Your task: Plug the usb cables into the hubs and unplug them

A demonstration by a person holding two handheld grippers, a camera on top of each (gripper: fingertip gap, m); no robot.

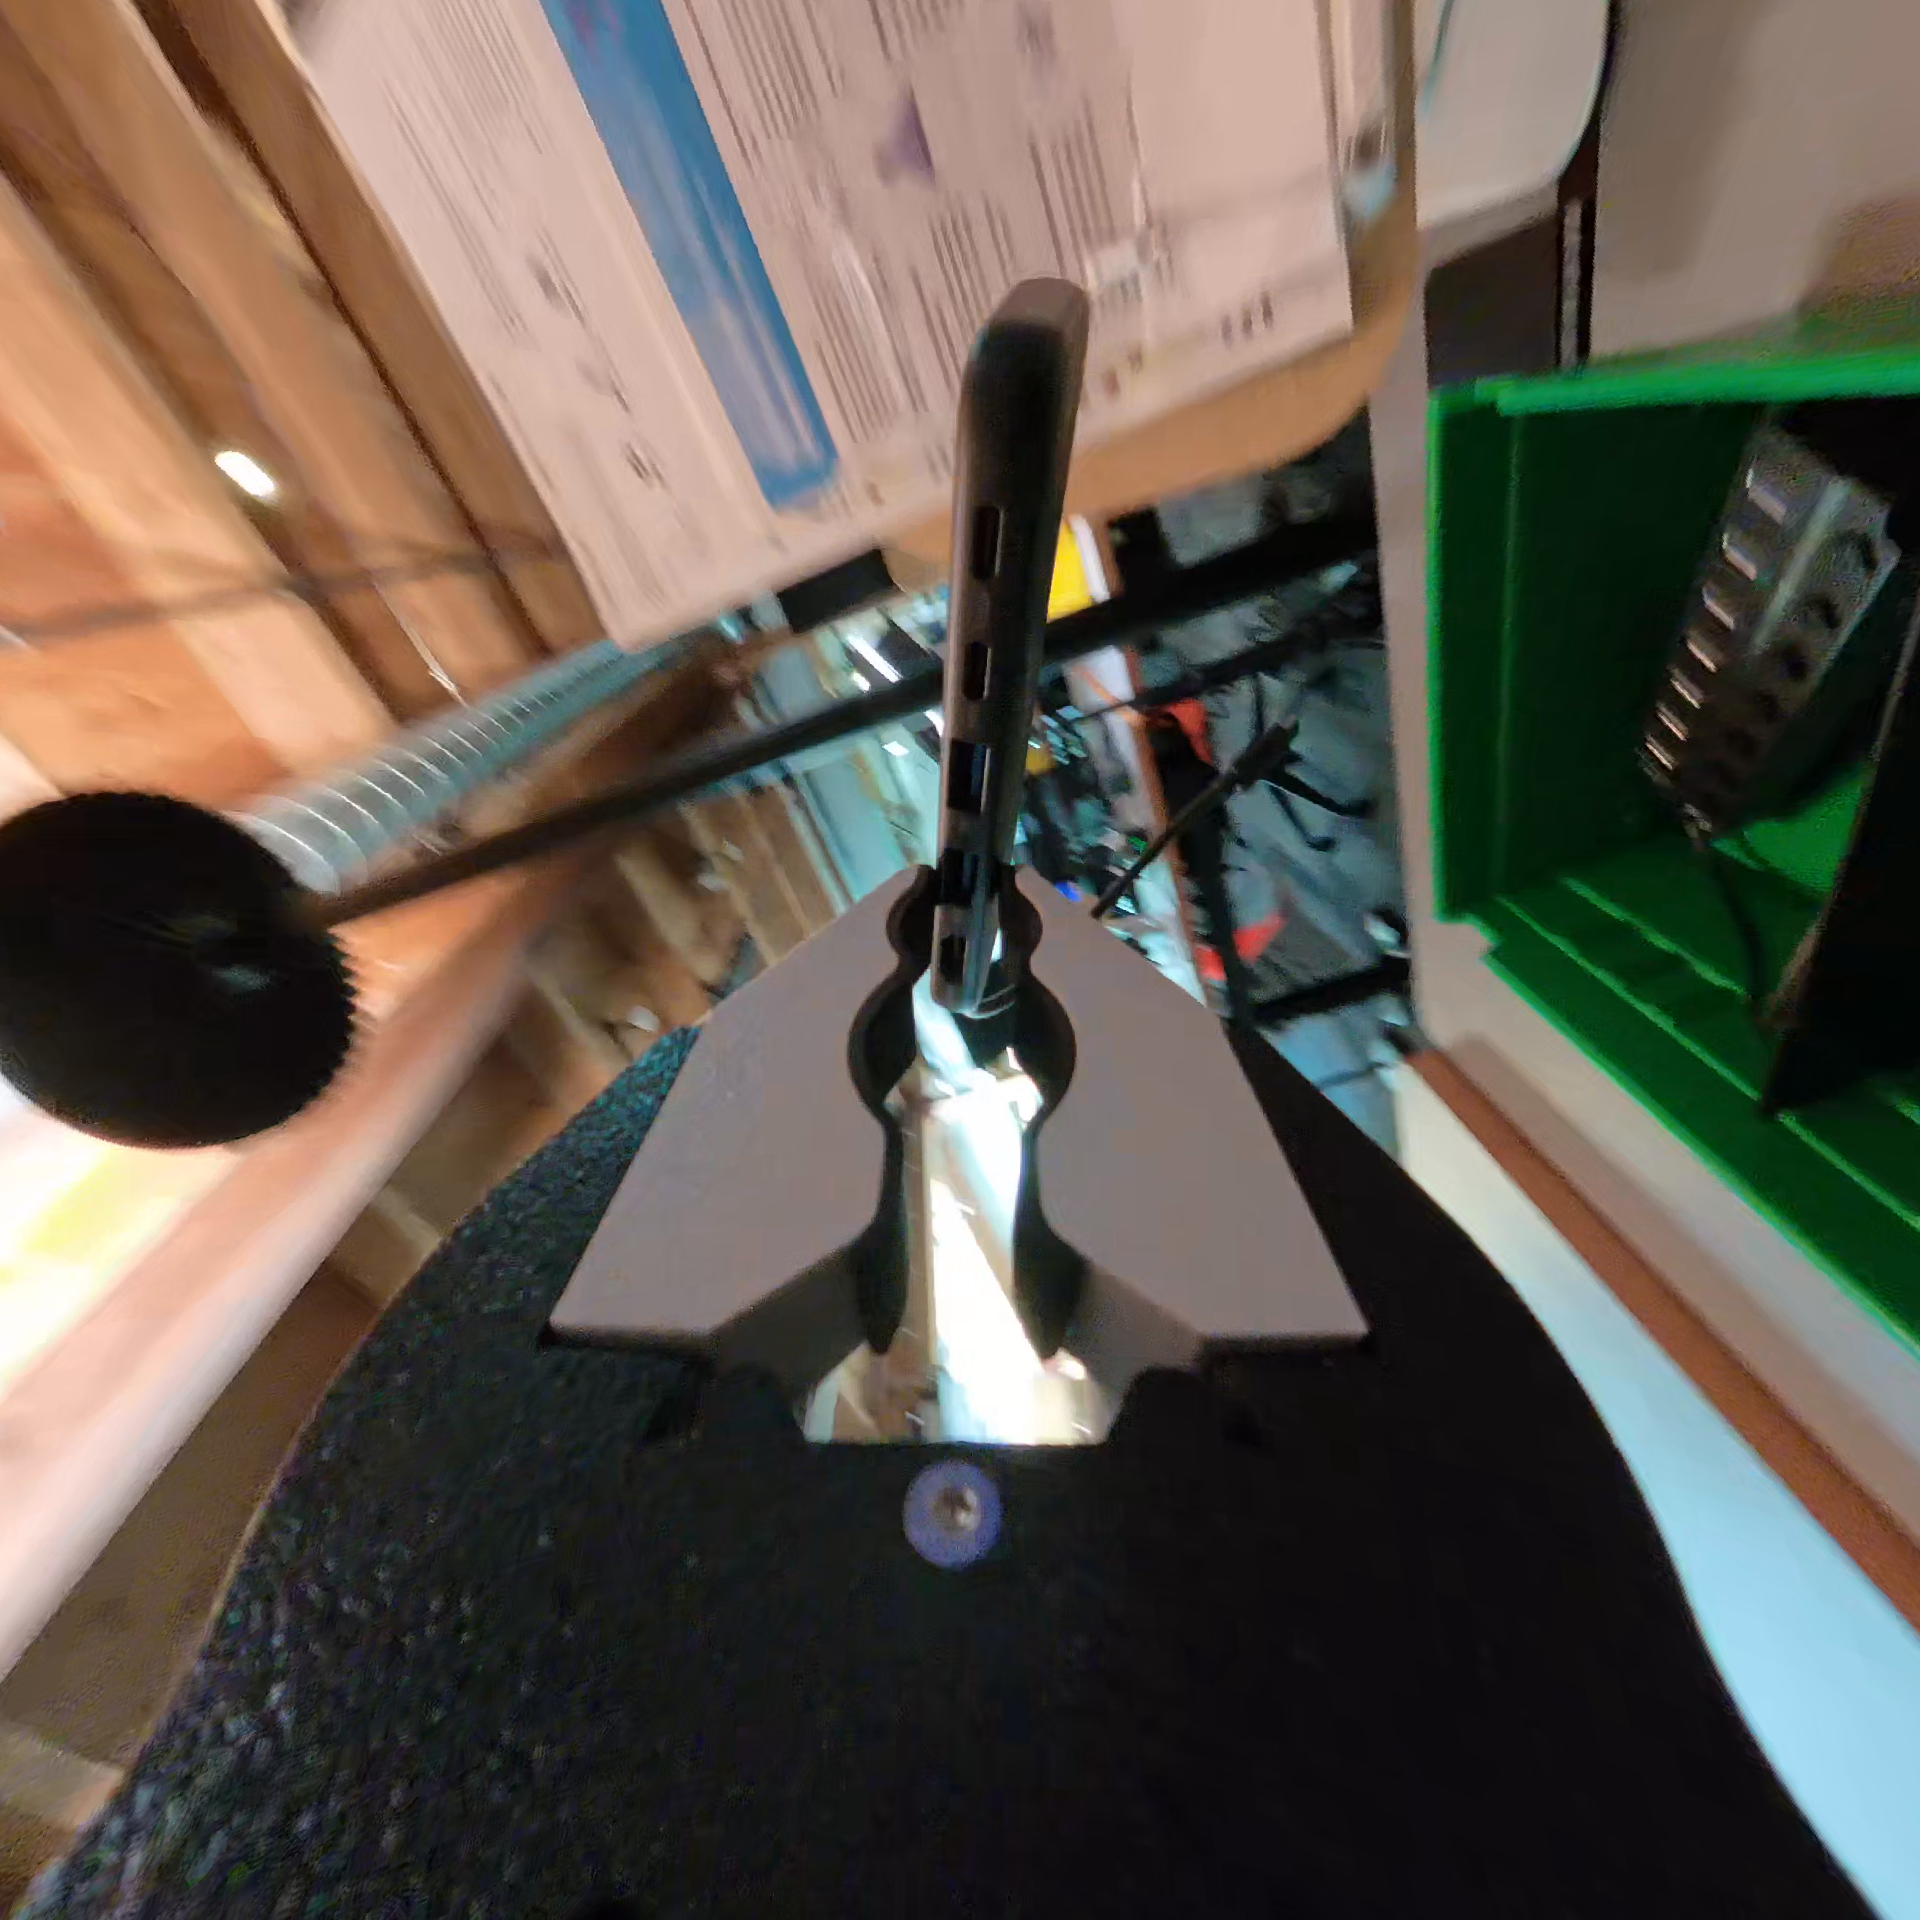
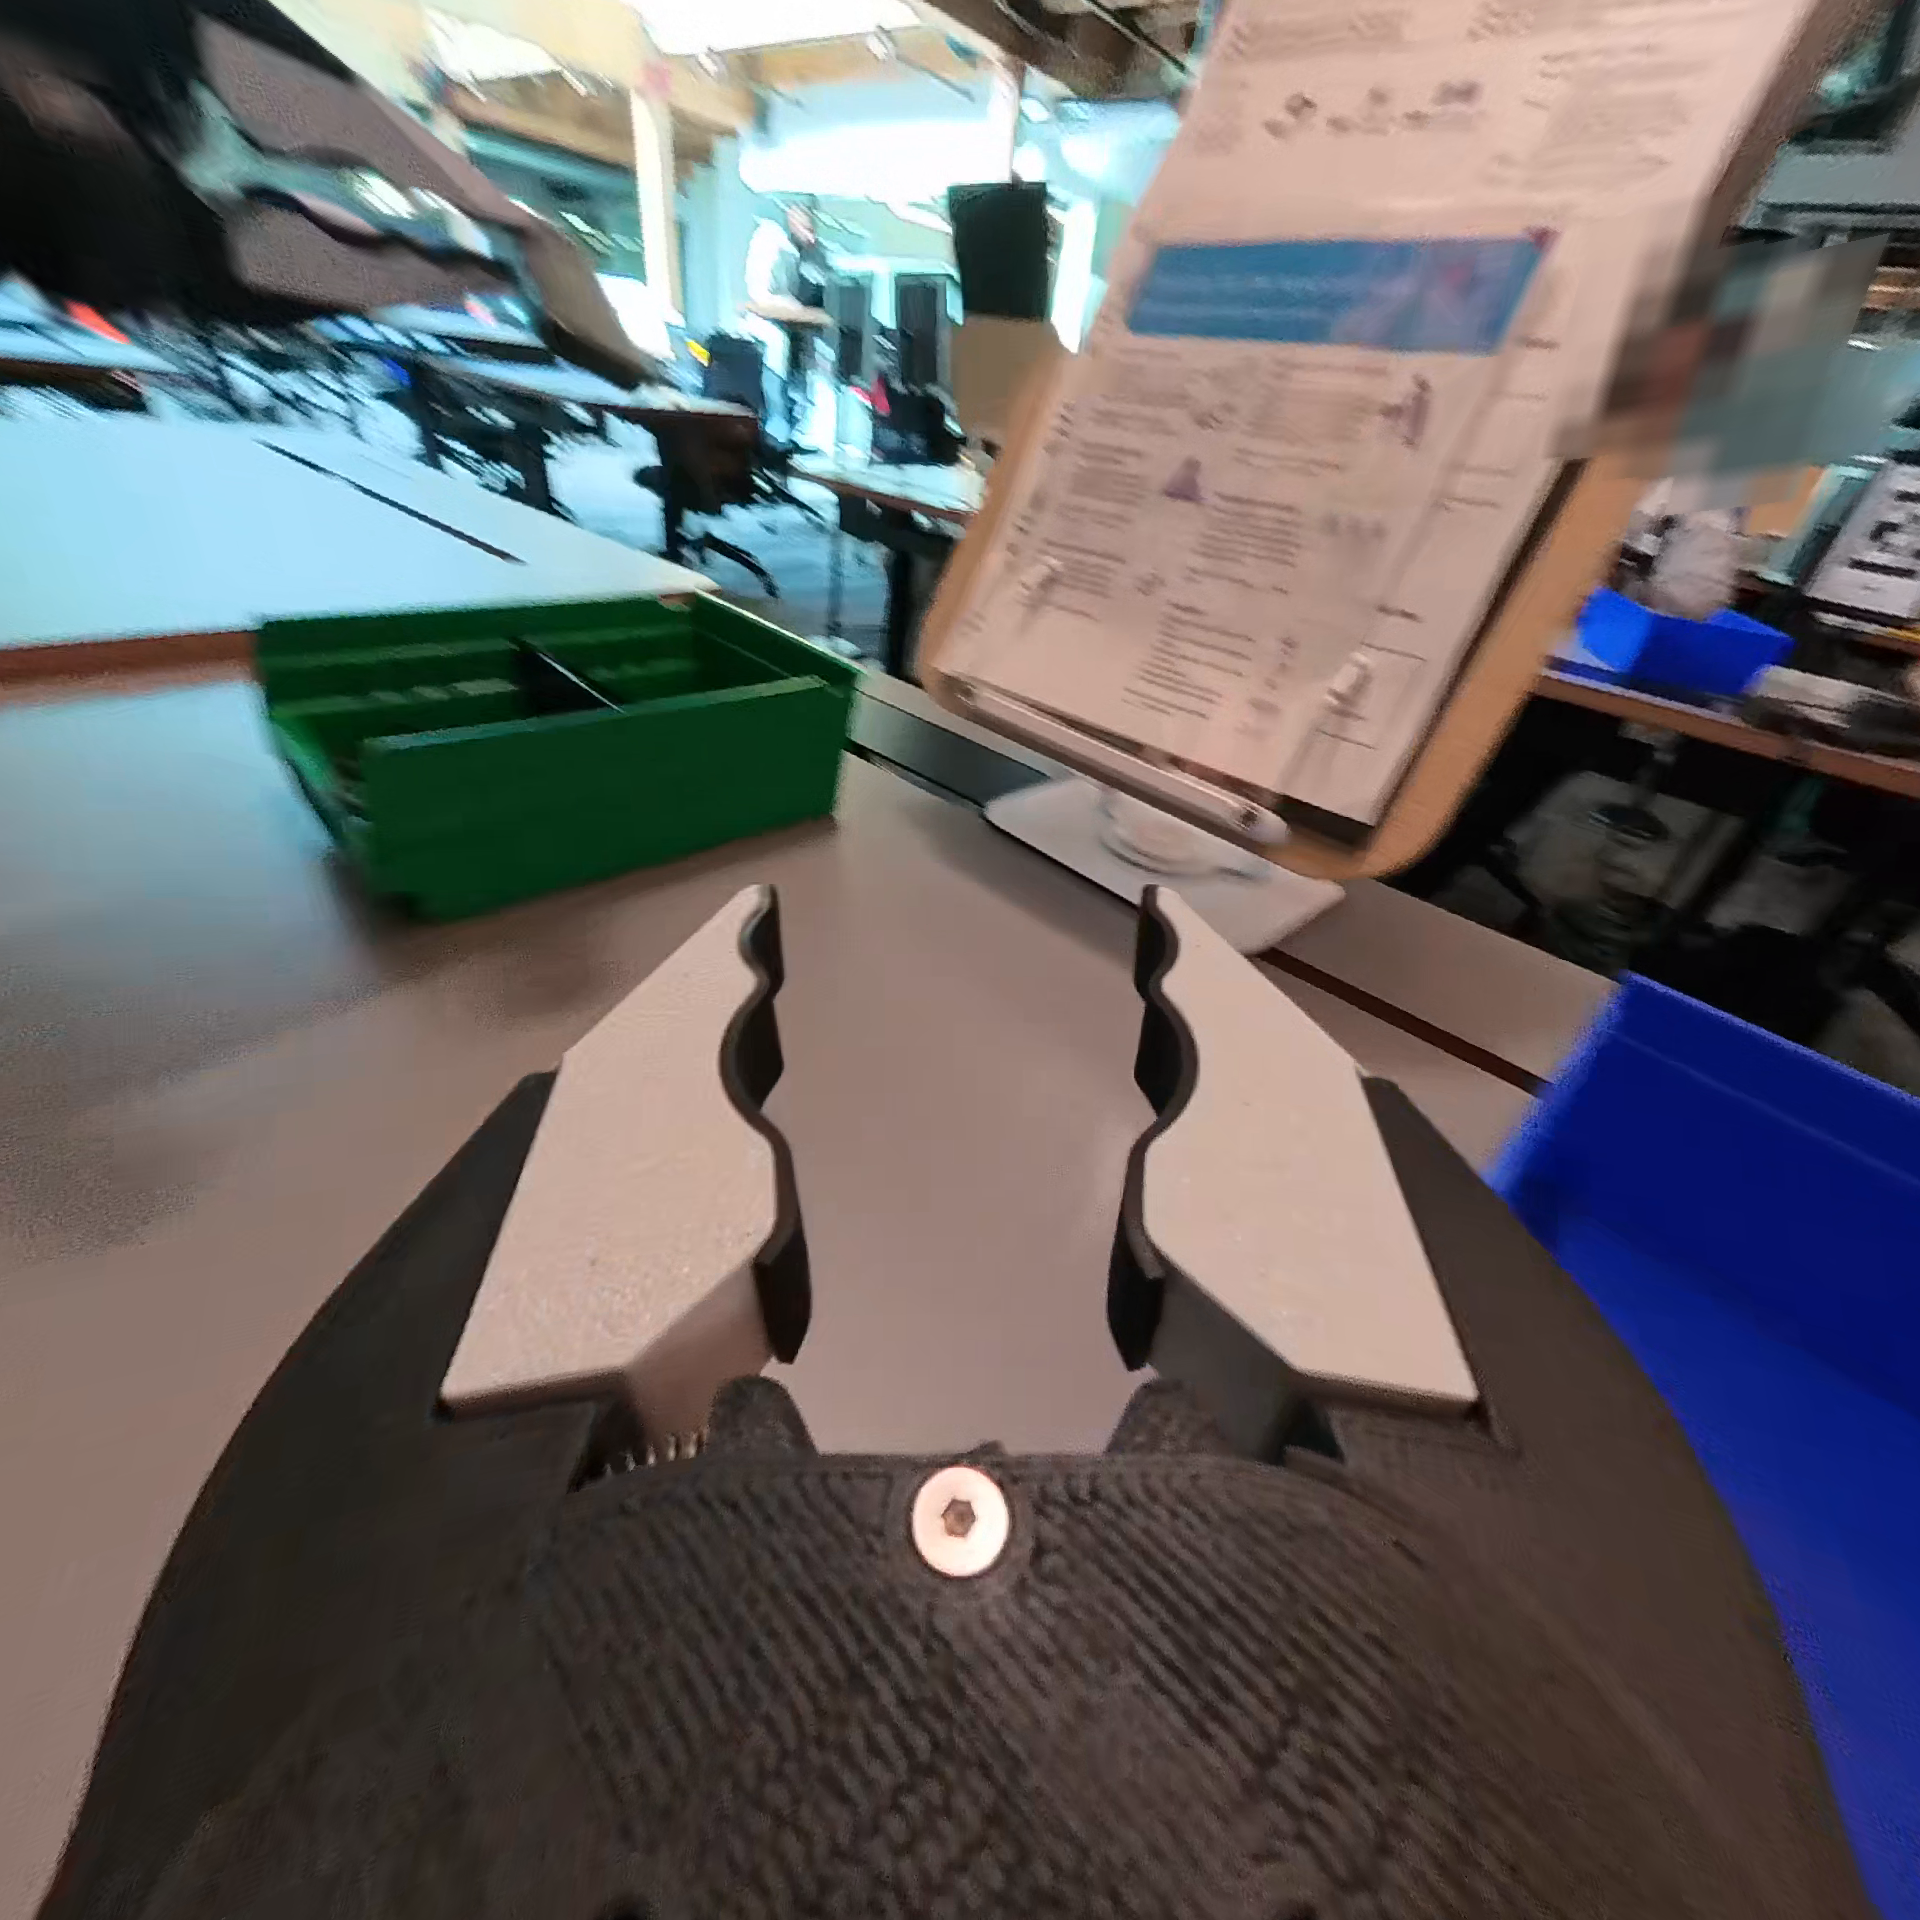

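Note:
My left gripper (image 1: 966, 904) is shut on one end of a slim dark grey USB hub (image 1: 1003, 582). The hub sticks out forward and is held up in the air, its row of ports facing the camera. The view is tilted and blurred. A second grey hub with several ports (image 1: 1756, 644) lies in the green bin (image 1: 1621, 935) at the right. My right gripper (image 2: 956, 935) is open and empty, low over the grey table (image 2: 208, 987). No cable shows between its fingers.
The green bin (image 2: 582, 769) stands on the table ahead left of my right gripper. A blue bin (image 2: 1745, 1299) is close at the right. A clipboard stand with printed sheets (image 2: 1299, 468) rises ahead right. A black round knob (image 1: 156, 966) on a rod is at left.

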